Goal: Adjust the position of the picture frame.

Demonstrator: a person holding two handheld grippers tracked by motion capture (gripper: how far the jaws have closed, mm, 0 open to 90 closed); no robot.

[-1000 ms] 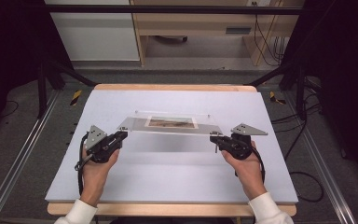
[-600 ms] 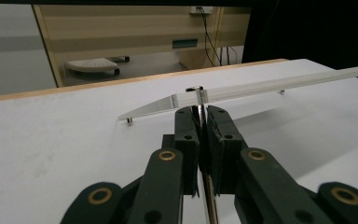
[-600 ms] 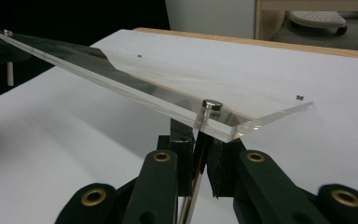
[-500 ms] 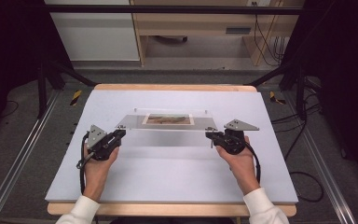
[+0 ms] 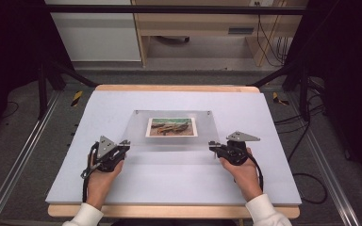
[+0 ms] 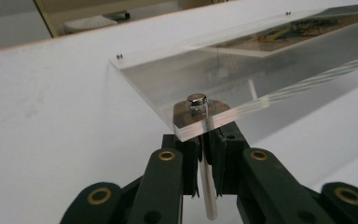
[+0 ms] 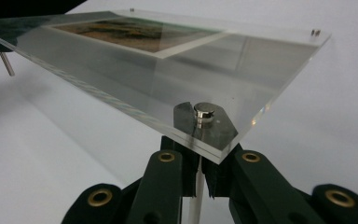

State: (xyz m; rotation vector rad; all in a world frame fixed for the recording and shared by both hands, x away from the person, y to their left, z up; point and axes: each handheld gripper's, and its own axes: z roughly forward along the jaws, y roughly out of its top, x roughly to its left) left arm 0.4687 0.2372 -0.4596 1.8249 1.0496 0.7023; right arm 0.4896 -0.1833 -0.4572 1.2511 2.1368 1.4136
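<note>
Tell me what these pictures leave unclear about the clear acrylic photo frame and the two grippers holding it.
- Left gripper view: the thin metal leg runs between the jaws, but the clear acrylic photo frame corner hides the grip.
- Right gripper view: the same, under the frame's other near corner.
- High view: the printed picture is too small to tell its subject.
- High view: whether the frame's far edge touches the white table is uncertain.

I've tipped the clear frame (image 5: 174,130) back flatter, its picture (image 5: 171,127) now facing up, and drawn both grippers nearer me.
</note>
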